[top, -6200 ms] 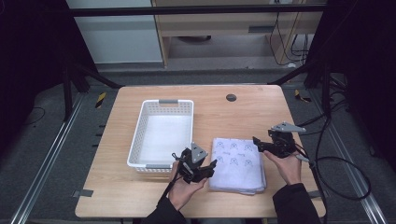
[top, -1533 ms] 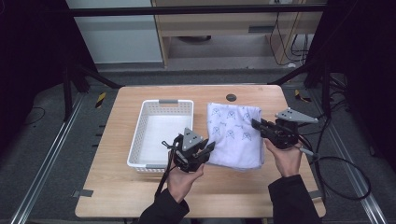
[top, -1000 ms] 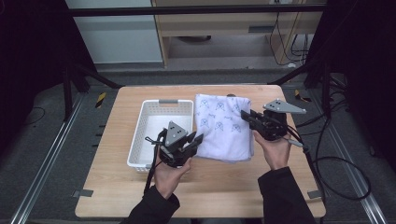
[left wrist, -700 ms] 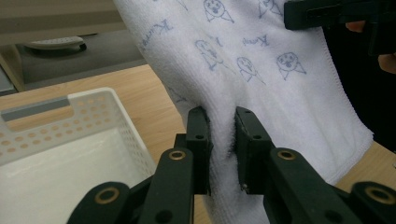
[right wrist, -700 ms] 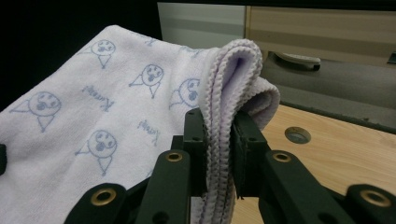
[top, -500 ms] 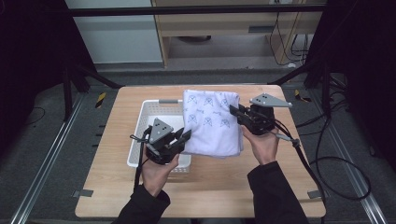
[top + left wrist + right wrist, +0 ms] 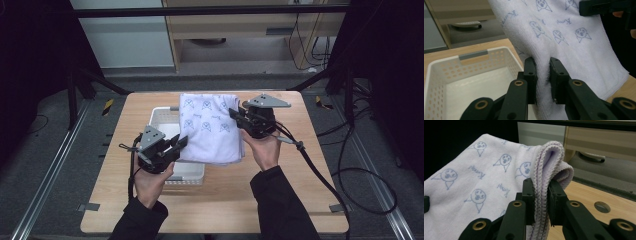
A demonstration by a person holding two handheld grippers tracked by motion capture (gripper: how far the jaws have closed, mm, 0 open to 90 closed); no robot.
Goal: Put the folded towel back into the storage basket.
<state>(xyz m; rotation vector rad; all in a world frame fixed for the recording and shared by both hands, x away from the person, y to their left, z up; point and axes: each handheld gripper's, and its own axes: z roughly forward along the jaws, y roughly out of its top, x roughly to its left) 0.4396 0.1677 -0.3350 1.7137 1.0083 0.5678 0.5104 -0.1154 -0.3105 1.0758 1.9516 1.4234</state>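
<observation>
Left tool point(image 7: 543, 75) and right tool point(image 7: 540, 197) each pinch the folded, fluffy printed towel point(image 7: 212, 127) above the perforated white plastic basket point(image 7: 165, 117).

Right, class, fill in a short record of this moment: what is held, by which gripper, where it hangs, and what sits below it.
held item: folded white towel with blue printed faces
left gripper: shut on the towel's lower edge
right gripper: shut on the towel's folded layered edge
towel position: lifted off the table, partly over the basket
container: white perforated basket, nothing visible inside
surface: wooden table
</observation>
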